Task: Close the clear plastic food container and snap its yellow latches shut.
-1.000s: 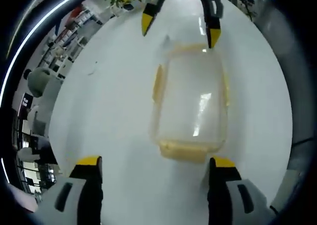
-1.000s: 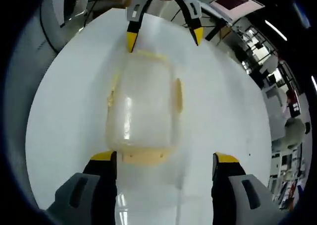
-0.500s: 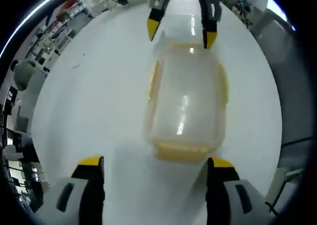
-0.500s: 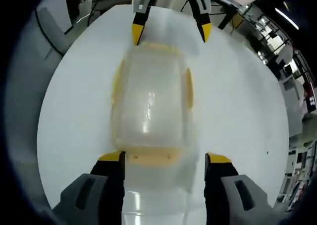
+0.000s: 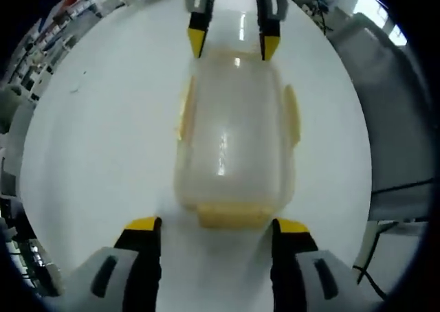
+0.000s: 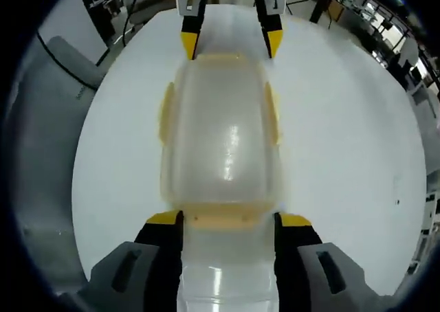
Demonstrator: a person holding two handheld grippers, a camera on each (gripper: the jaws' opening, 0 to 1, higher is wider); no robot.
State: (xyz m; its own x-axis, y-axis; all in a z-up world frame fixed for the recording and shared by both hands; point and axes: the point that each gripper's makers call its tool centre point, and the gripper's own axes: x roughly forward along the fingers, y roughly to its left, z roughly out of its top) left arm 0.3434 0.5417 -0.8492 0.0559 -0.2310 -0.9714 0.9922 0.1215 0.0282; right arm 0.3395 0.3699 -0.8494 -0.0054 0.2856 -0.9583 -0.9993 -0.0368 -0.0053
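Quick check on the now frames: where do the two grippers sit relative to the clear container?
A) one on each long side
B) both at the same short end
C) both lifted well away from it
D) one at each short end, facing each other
D: in the right gripper view the right gripper straddles the near end latch of the container, with the left gripper at the far end.

container (image 5: 234, 140): blurred and see-through — lid seam not clear, so shut or ajar cannot be told
end latch (image 6: 220, 218): hazy; contact with the right gripper (image 6: 223, 223) jaws unclear
side latches (image 5: 292, 113): smeared — snapped or loose unclear
background shelving (image 5: 41, 23): too small
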